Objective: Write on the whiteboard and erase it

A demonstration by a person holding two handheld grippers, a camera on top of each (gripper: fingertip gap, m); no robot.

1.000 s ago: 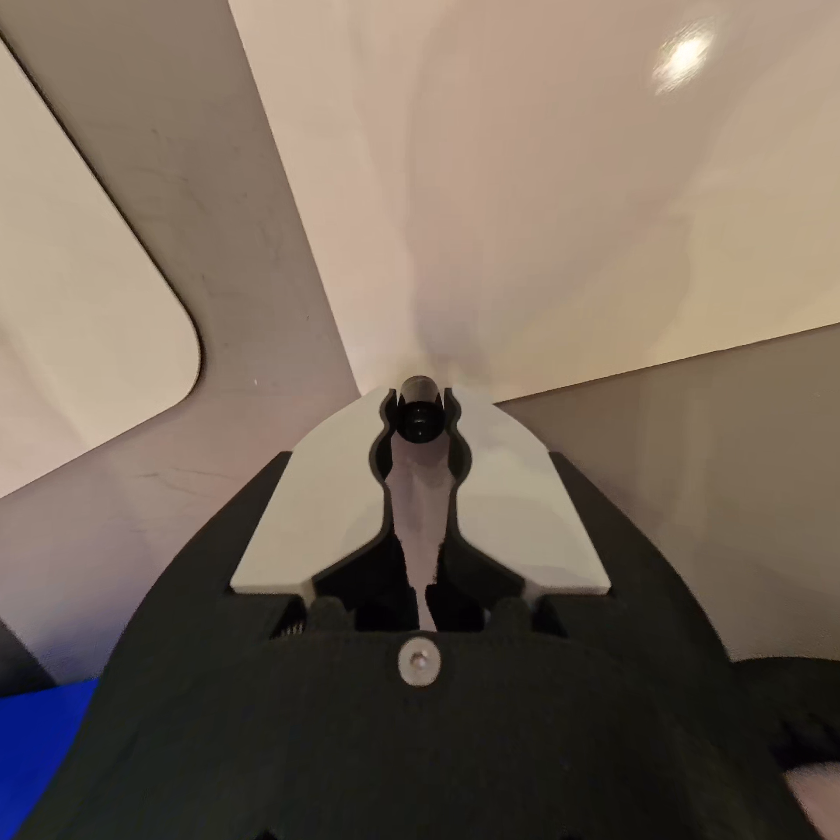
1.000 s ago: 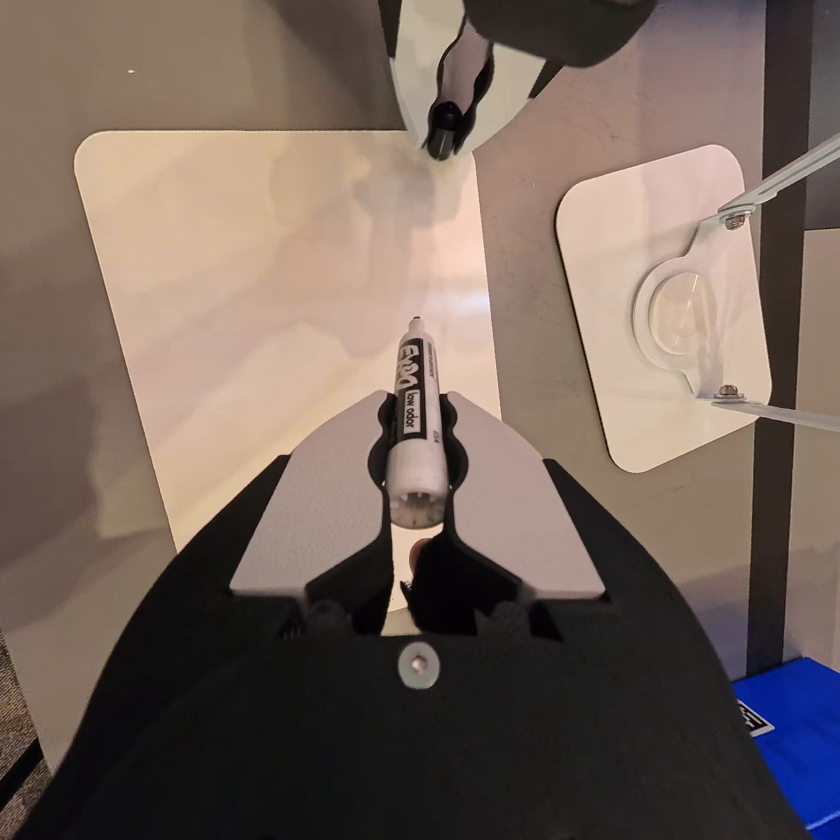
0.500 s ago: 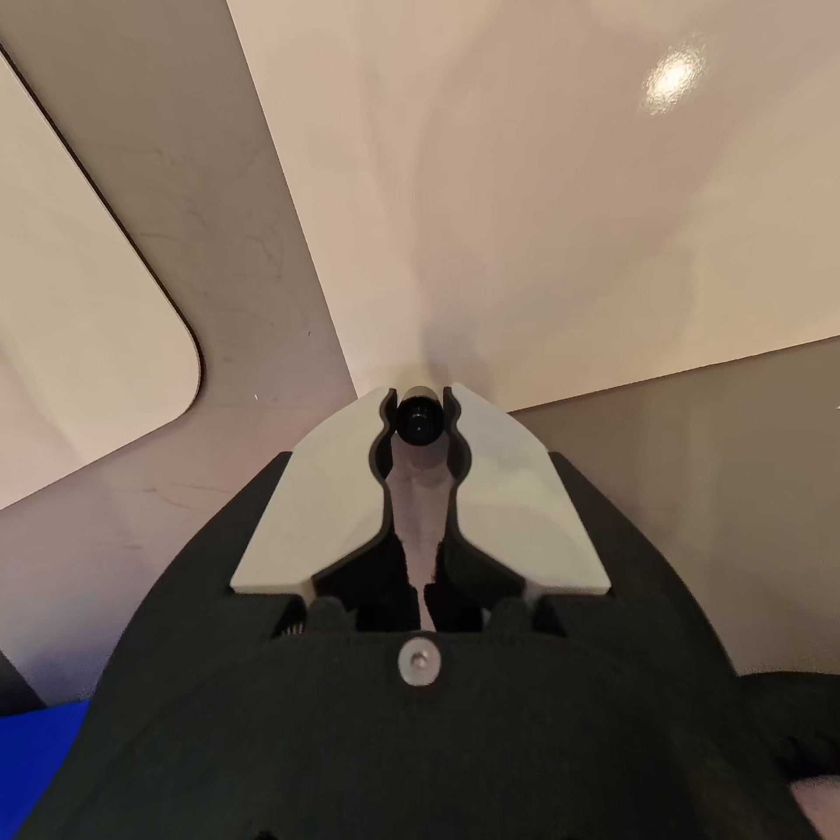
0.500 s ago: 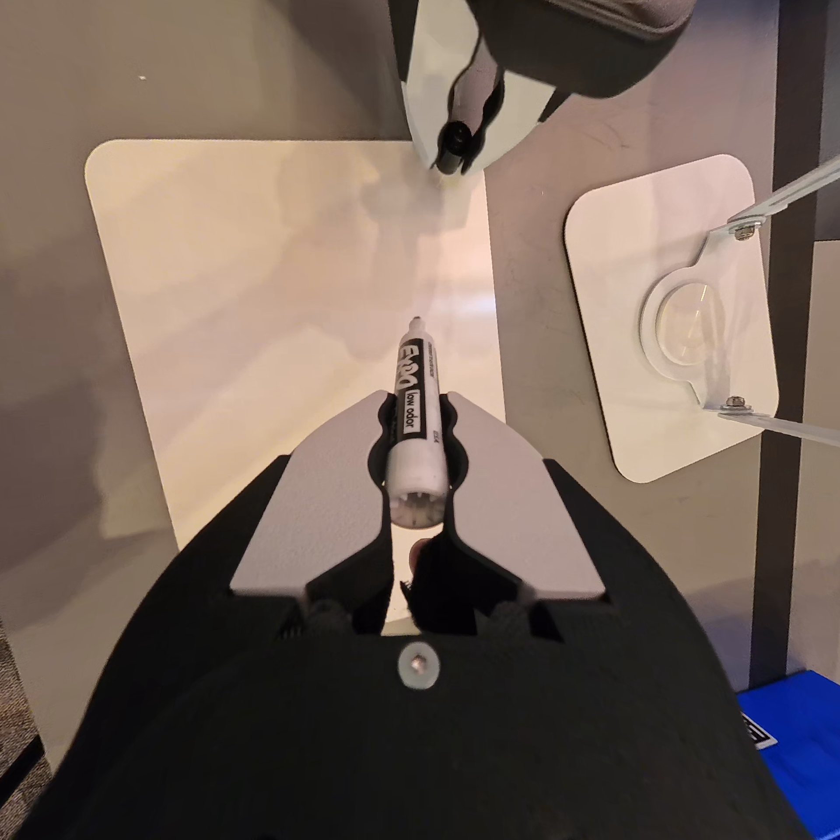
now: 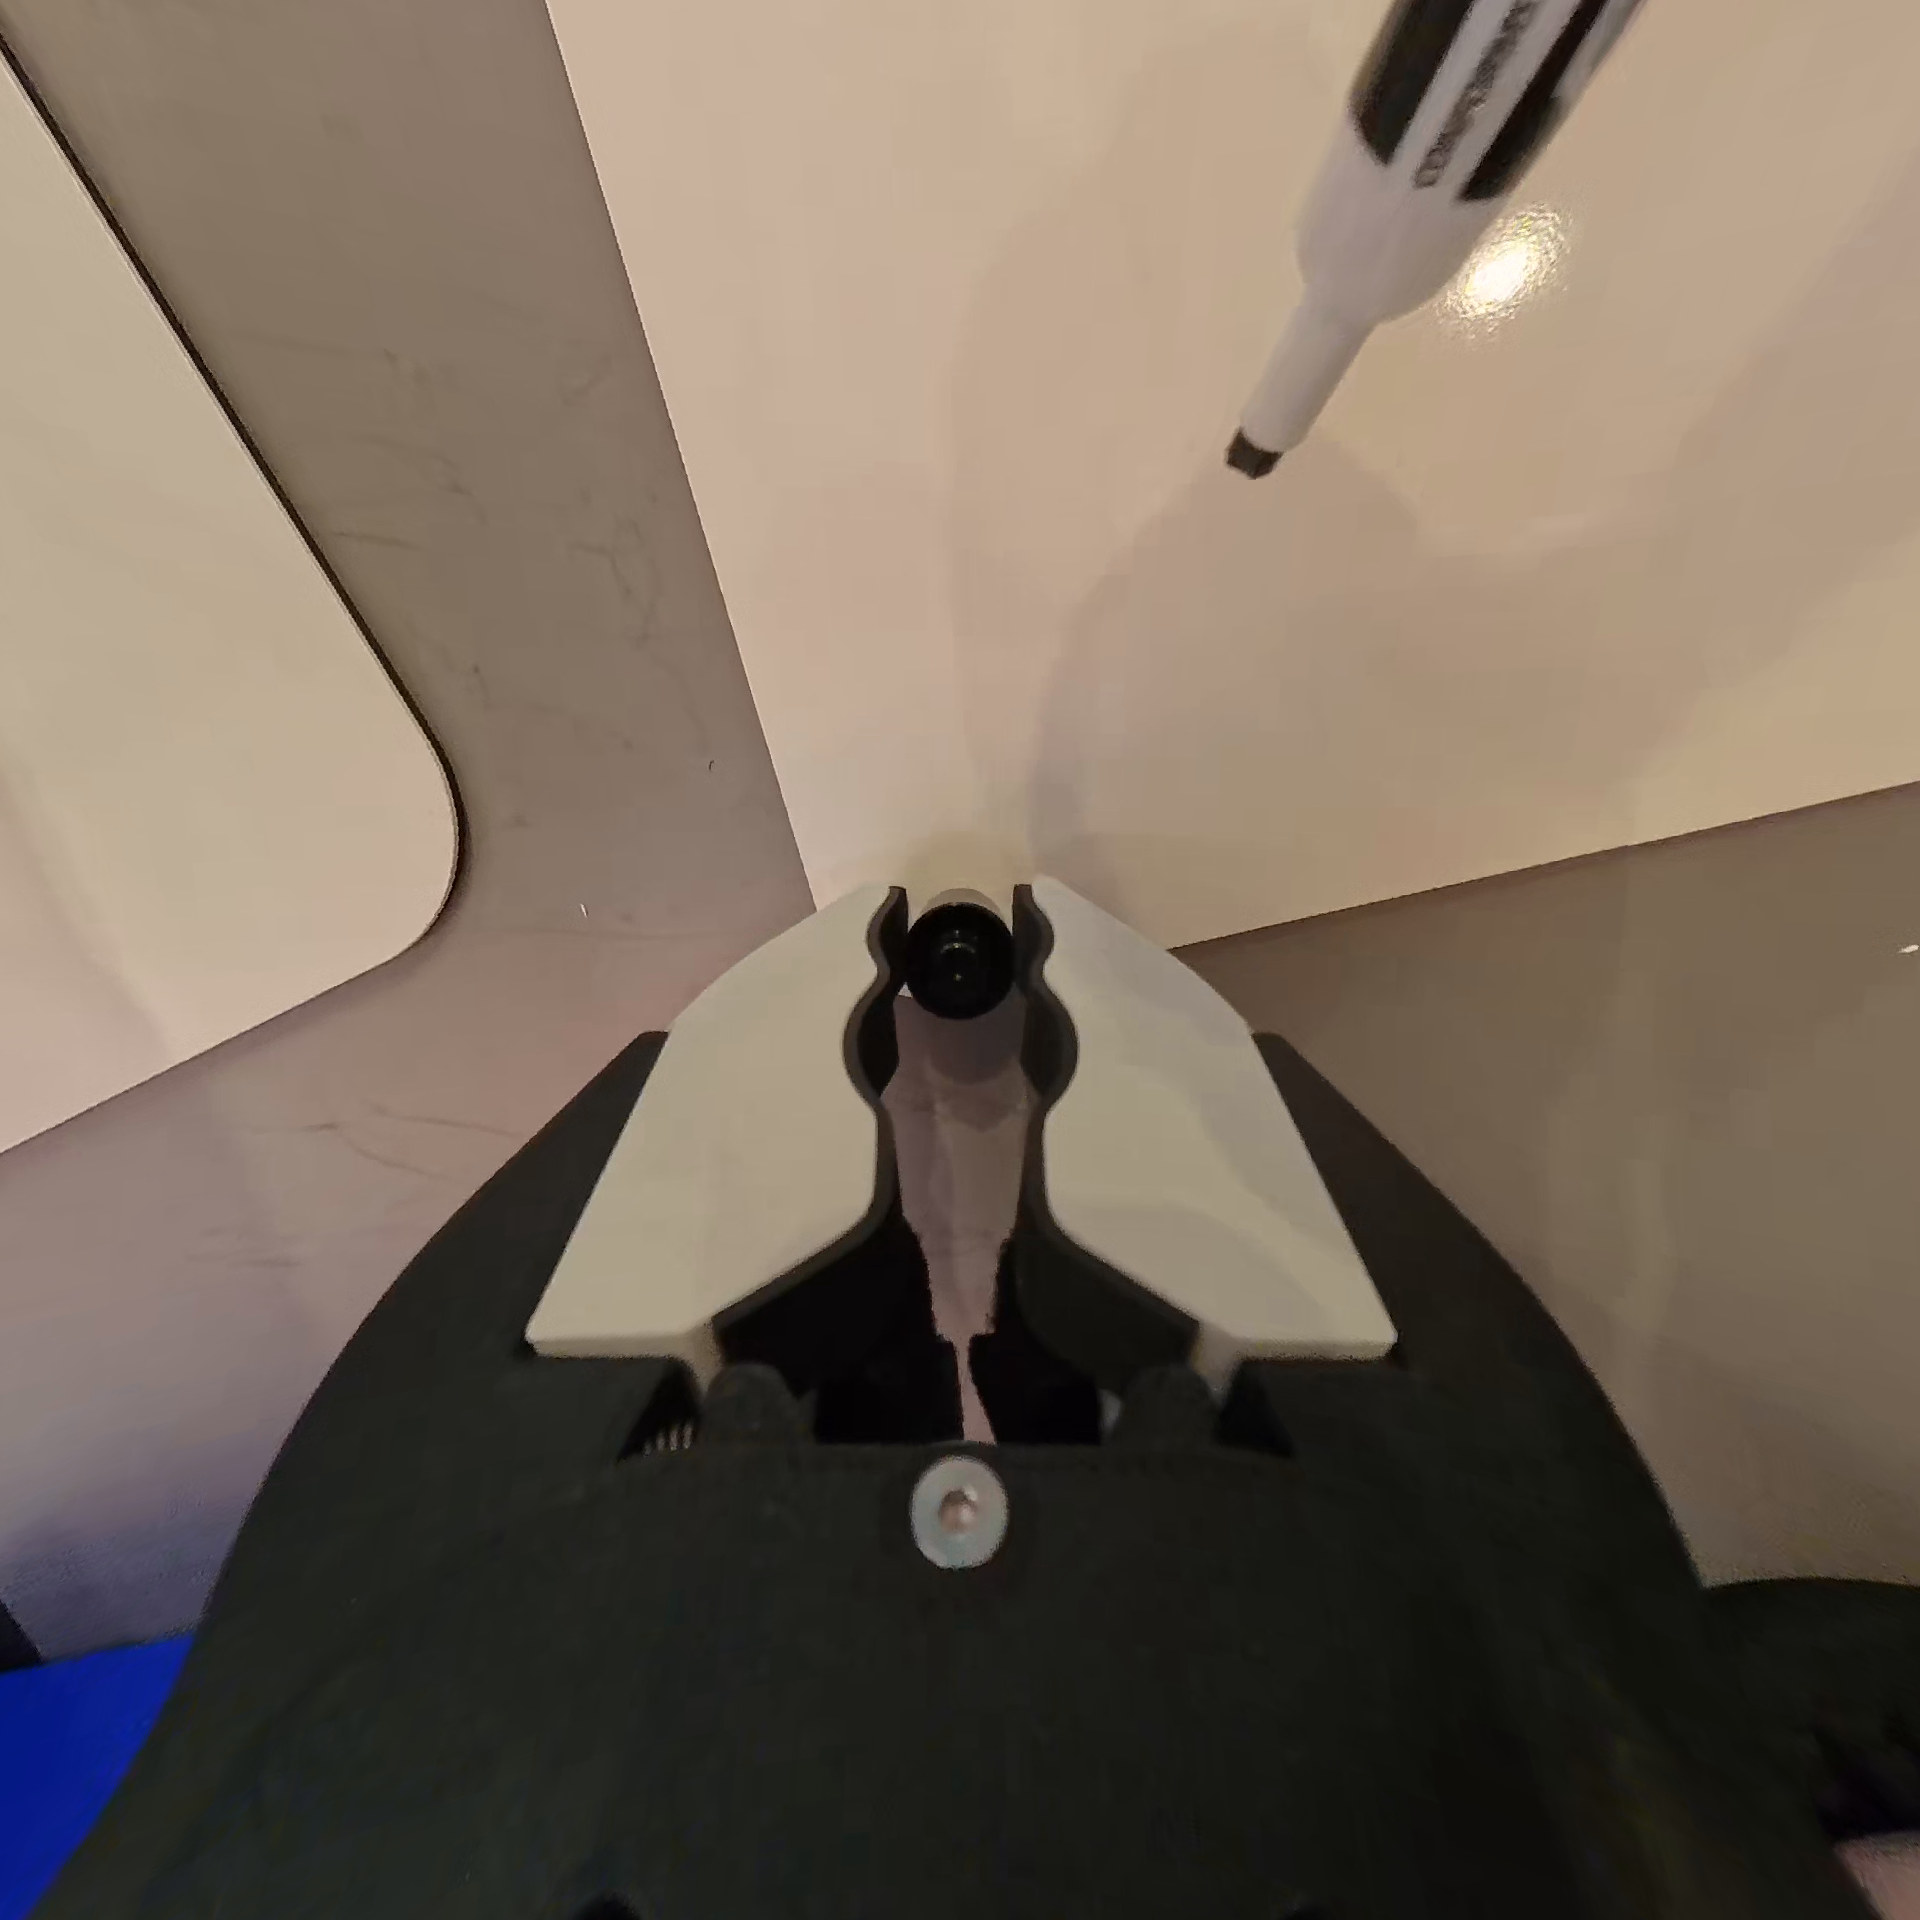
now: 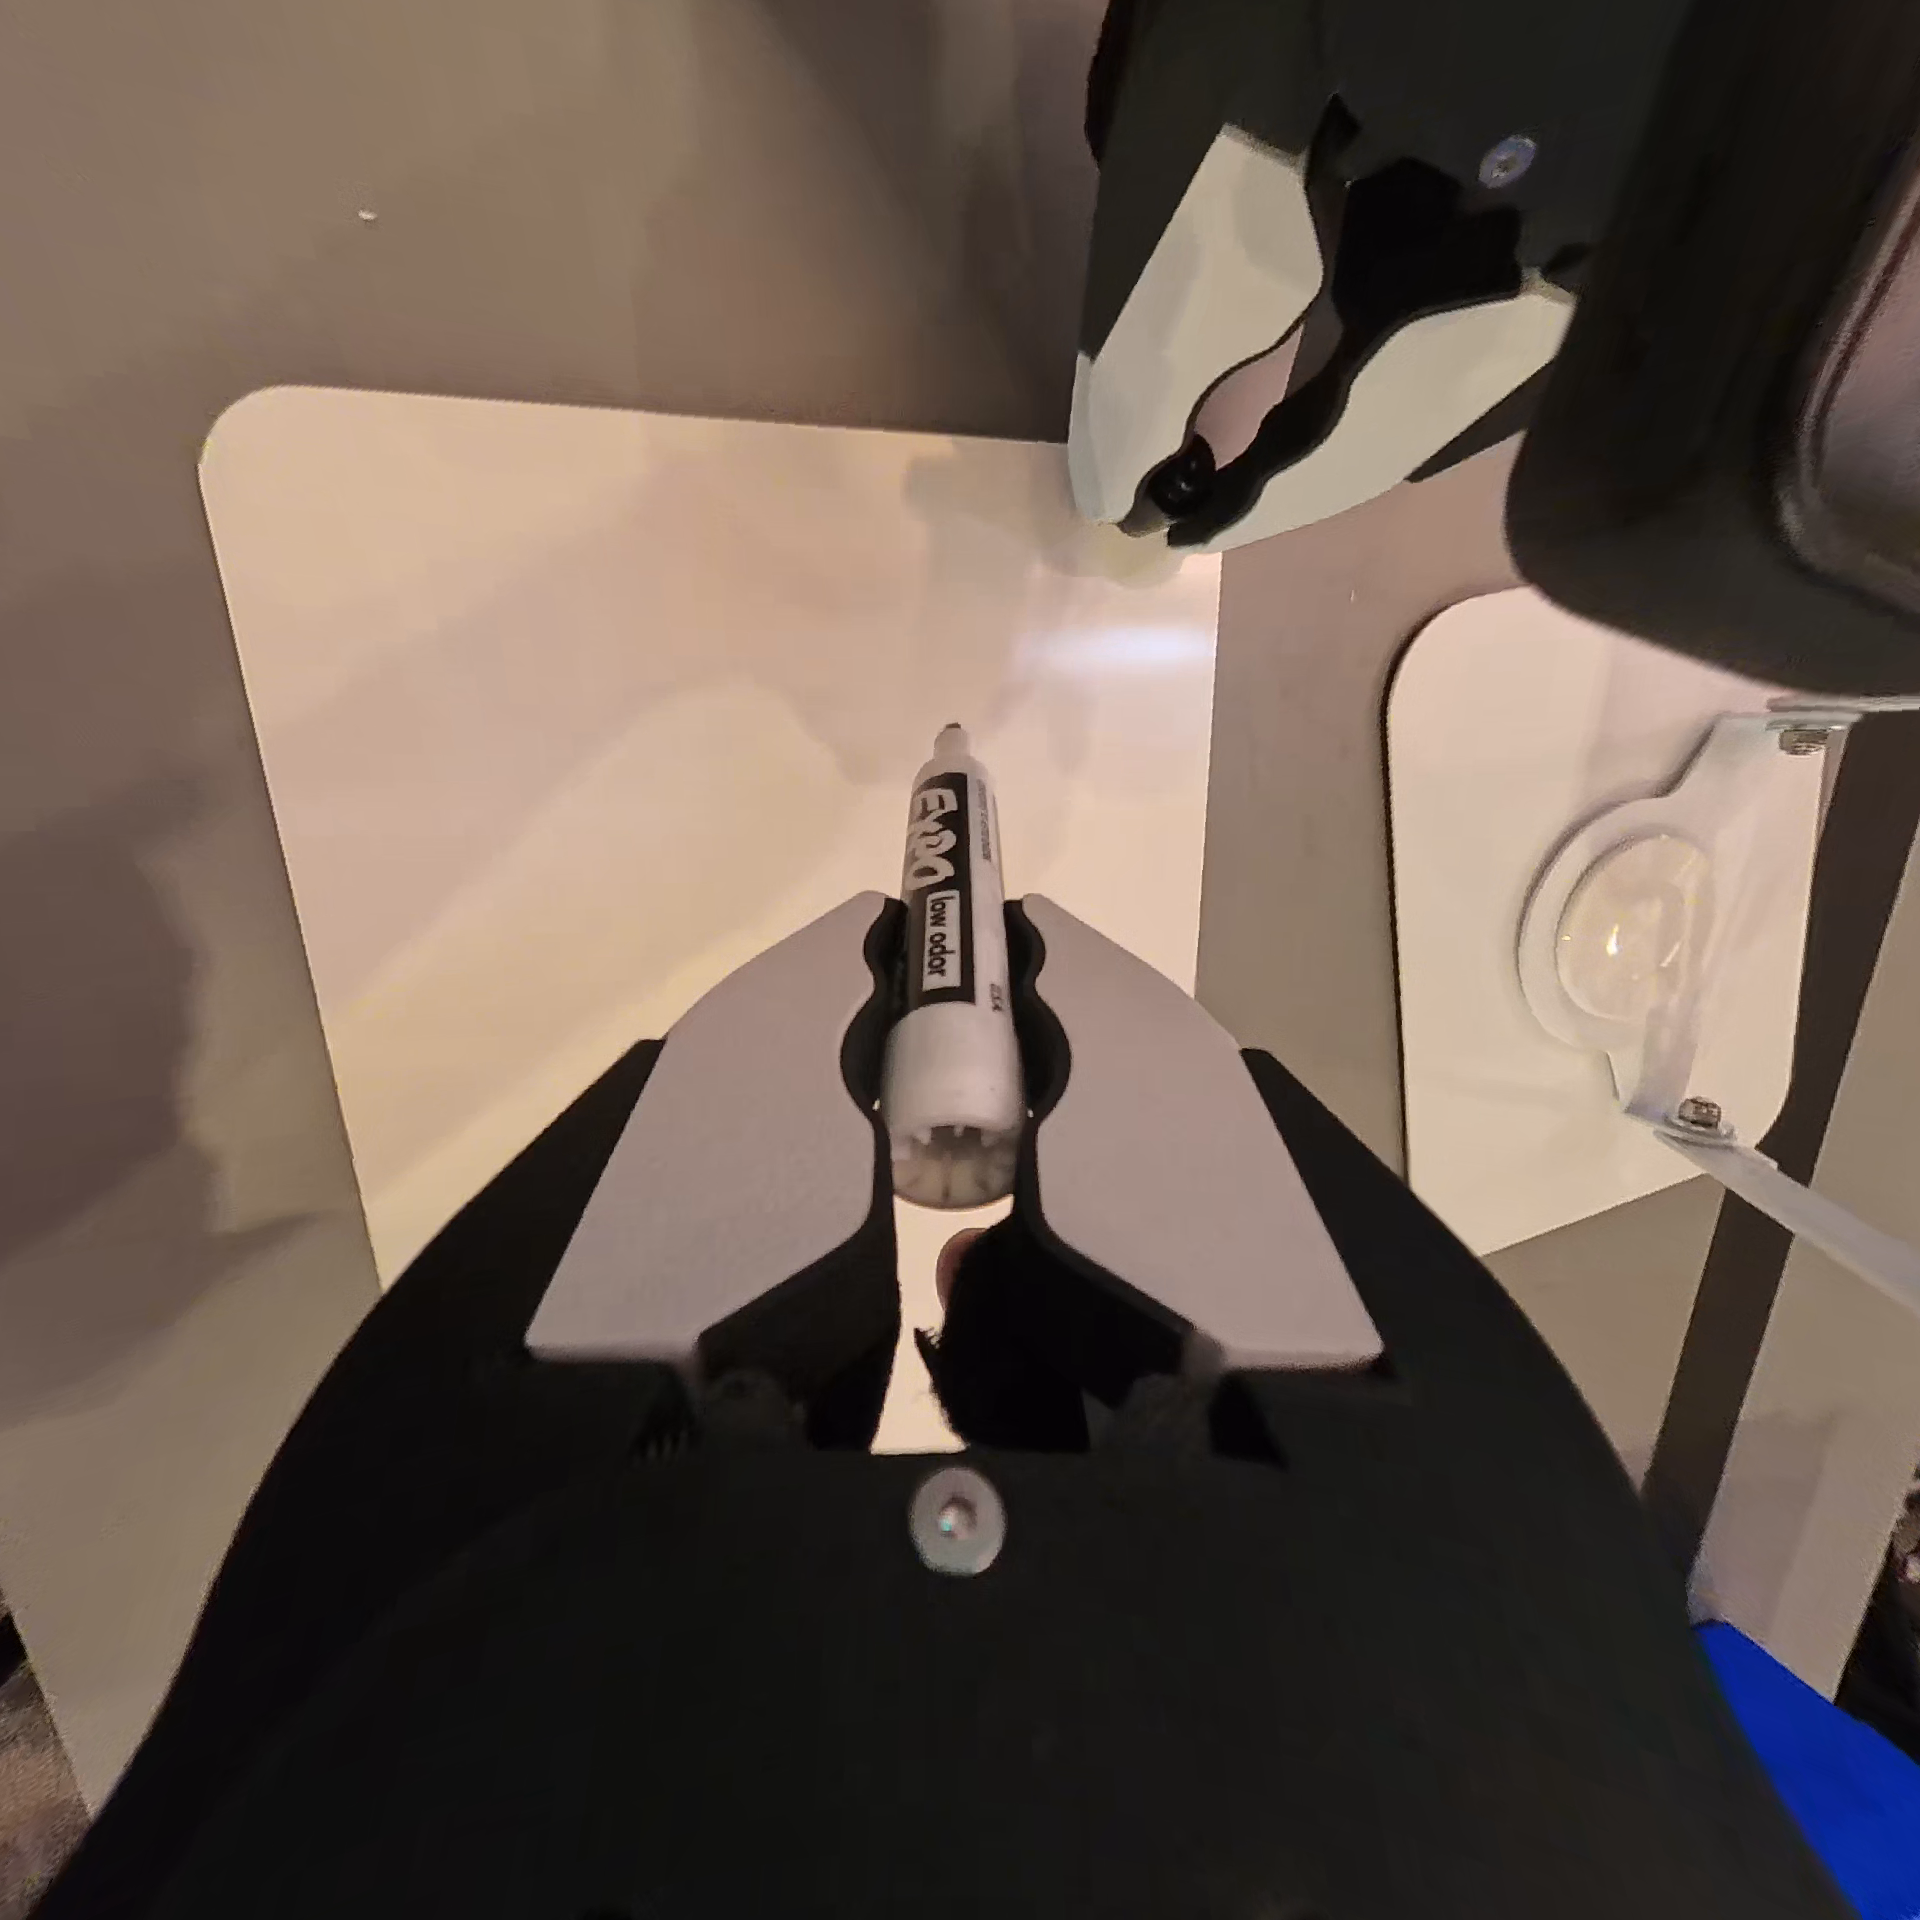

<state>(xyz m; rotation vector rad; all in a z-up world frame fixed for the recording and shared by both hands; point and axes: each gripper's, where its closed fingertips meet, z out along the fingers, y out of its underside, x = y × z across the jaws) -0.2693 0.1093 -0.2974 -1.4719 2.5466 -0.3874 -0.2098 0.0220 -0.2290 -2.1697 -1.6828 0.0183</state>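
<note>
My right gripper [image 6: 951, 940] is clamped on the uncapped marker [image 6: 948, 914], whose long axis runs along the fingers, black tip at 12 o'clock over the whiteboard [image 6: 582, 707]. My left gripper [image 5: 958, 935] pinches the black cap [image 5: 958, 961], end-on to its camera, at the whiteboard's corner, at 1 o'clock from the marker.

surface: grey table [image 6: 644, 208] | on it: whiteboard [image 6: 582, 748]; smaller white board [image 6: 1475, 935], perhaps identical
</note>
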